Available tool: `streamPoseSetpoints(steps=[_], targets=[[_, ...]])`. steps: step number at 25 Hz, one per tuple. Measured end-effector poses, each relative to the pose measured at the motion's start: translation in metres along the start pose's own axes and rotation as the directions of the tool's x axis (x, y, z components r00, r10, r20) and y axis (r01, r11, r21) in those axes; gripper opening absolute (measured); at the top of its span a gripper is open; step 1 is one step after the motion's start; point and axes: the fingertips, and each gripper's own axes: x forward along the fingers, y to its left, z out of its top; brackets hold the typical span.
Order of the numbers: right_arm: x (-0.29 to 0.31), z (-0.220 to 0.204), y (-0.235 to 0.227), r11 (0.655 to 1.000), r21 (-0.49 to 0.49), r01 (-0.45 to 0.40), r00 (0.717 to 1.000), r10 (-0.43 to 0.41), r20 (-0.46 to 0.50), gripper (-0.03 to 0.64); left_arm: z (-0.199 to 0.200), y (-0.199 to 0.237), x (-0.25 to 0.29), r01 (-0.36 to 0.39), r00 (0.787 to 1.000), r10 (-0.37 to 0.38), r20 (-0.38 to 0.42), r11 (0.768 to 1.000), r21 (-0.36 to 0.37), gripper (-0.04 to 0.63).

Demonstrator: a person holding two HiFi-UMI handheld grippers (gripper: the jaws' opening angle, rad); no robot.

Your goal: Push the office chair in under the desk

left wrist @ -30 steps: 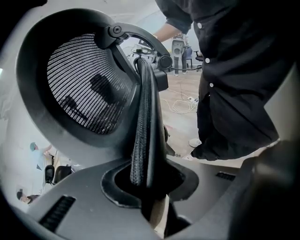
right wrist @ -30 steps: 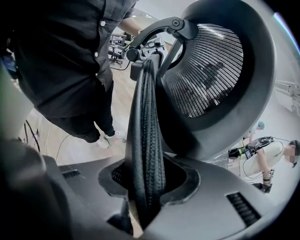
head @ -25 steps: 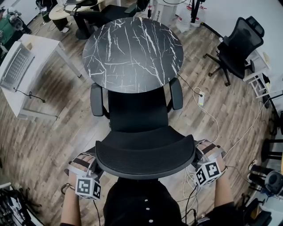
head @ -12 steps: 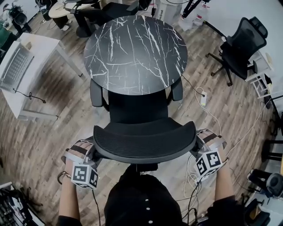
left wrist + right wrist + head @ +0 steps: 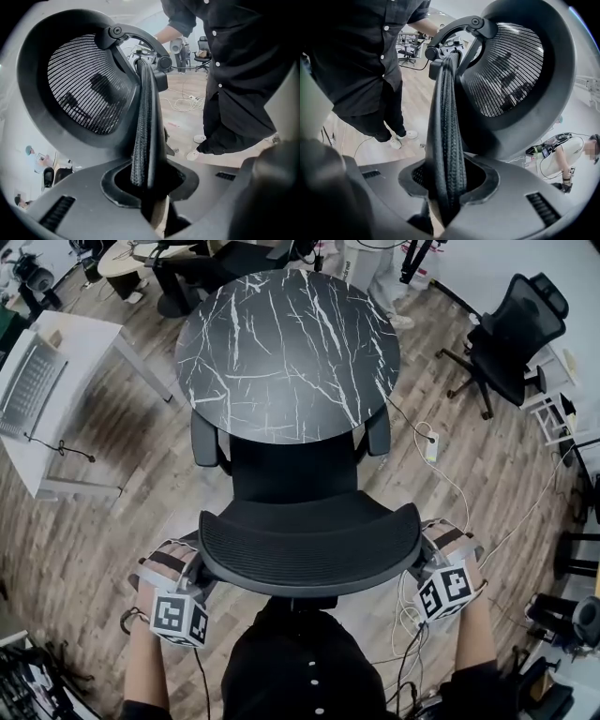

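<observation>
A black mesh office chair faces the round black marble desk (image 5: 286,352). Its seat (image 5: 291,474) reaches under the desk's near edge, and both armrests touch the rim. The curved backrest (image 5: 309,549) is nearest me. My left gripper (image 5: 192,573) is shut on the backrest's left edge and my right gripper (image 5: 427,563) on its right edge. In the left gripper view the backrest's padded rim (image 5: 145,122) runs up from between the jaws of the left gripper (image 5: 147,180), beside the mesh headrest (image 5: 84,89). The right gripper view shows the same: rim (image 5: 447,117), right gripper (image 5: 447,180), headrest (image 5: 511,70).
A second black office chair (image 5: 511,334) stands at the far right. A white table (image 5: 66,334) with a keyboard sits at the left. A power strip (image 5: 429,448) and white cables lie on the wooden floor to the chair's right. More desks stand at the back.
The chair has rolled a little forward toward the desk, its armrests going further under the tabletop. Both grippers kept their hold and moved with it.
</observation>
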Motion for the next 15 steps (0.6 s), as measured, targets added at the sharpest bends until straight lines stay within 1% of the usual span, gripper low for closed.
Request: streamPoseSetpoints(steps=[4,7,8,9,11,13,15], targets=[[0.001,0.001,0.003,1.000,0.018,-0.003,1.000,0.003,-0.010,0.145,-0.002,-0.004,0.001,0.001,1.000,-0.001,0.005,1.000,0.007,0.101],[0.002,0.002,0.008,0.999,0.039,0.001,1.000,-0.001,-0.014,0.159,-0.004,-0.014,0.000,0.025,0.999,-0.025,0.022,1.000,0.004,0.110],[0.002,0.001,0.008,0.998,0.054,0.012,1.000,-0.011,-0.017,0.187,-0.004,-0.017,0.000,0.034,0.999,-0.034,0.027,0.999,0.005,0.123],[0.001,-0.001,0.007,0.998,0.066,0.024,1.000,-0.023,-0.021,0.206,-0.005,-0.019,0.000,0.043,0.999,-0.043,0.027,0.999,0.006,0.152],[-0.004,-0.003,0.006,0.996,0.079,0.042,0.999,-0.040,-0.029,0.216,-0.006,-0.023,0.000,0.051,0.998,-0.052,0.020,0.999,0.011,0.202],[-0.012,-0.006,0.008,0.995,0.085,0.051,0.998,-0.048,-0.035,0.230,-0.007,-0.022,-0.005,0.035,0.999,-0.035,0.017,0.999,0.000,0.230],[-0.021,-0.007,0.010,0.994,0.090,0.061,0.998,-0.059,-0.031,0.235,-0.010,-0.015,-0.016,-0.006,1.000,0.007,0.014,0.999,-0.036,0.238]])
